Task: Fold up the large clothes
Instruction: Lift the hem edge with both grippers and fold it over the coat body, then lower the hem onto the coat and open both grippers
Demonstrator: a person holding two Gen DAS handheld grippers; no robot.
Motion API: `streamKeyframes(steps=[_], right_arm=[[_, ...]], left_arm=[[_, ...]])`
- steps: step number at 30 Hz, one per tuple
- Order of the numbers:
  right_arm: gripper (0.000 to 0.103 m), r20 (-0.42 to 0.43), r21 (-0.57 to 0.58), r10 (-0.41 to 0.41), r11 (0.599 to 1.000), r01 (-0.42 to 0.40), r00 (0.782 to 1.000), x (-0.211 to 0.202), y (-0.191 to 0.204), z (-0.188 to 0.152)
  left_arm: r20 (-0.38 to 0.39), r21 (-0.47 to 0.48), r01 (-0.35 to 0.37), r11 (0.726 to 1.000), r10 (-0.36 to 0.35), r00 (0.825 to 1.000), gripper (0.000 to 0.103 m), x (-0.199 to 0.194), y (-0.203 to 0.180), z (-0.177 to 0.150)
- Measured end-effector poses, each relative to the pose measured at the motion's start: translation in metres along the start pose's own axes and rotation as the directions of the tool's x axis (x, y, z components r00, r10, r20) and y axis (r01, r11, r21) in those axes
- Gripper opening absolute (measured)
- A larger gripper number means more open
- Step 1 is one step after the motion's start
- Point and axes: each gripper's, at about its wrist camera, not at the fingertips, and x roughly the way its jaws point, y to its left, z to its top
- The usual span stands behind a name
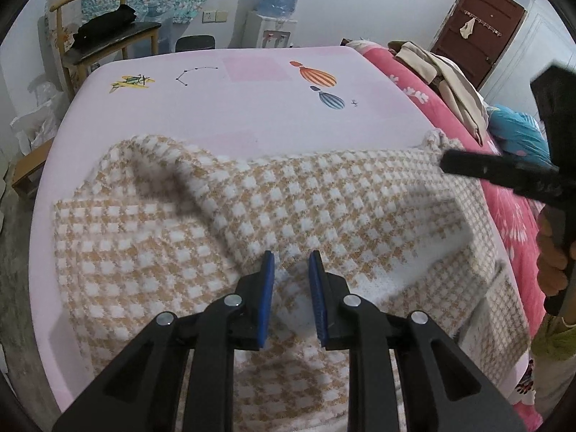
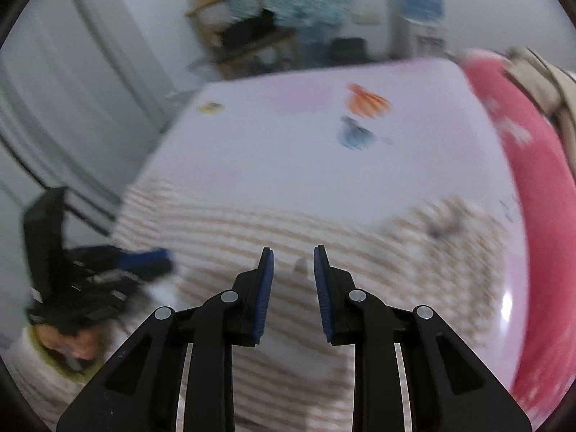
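On pink bed (image 1: 252, 115), checked sweater (image 1: 324, 198) mid-fold; both tongs (image 1: 291, 257) (image 2: 293, 252) slightly parted, seemingly empty; next, regrasp hem.

A home bedroom: bed (image 1: 216, 115), wooden chair (image 1: 104, 32), water dispenser (image 1: 273, 21).

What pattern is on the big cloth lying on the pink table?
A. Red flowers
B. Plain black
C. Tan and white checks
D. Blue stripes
C: the cloth spread over the pink table is woven in small tan and white checks, clearest in the left wrist view.
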Motion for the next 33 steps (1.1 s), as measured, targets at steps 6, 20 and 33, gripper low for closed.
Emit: streamKeyframes(steps=[6, 20, 33], right_arm=[[0.023, -0.066, -0.054, 0.081, 0.995, -0.085, 0.995, 0.06, 0.043, 0.022], [0.024, 0.028, 0.022, -0.107, 0.994, 0.107, 0.994, 0.006, 0.01, -0.006], [0.026, 0.002, 0.067, -0.157, 0.985, 0.156, 0.988, 0.006, -0.013, -0.033]], left_arm=[[0.009, 0.0, -0.003, 1.0, 0.003, 1.0, 0.019, -0.002, 0.0, -0.003], [0.054, -0.025, 0.022, 0.999, -0.021, 0.998, 0.019, -0.016, -0.001, 0.025], [0.028, -0.001, -0.062, 0.998, 0.062, 0.998, 0.02, -0.003, 0.003, 0.034]])
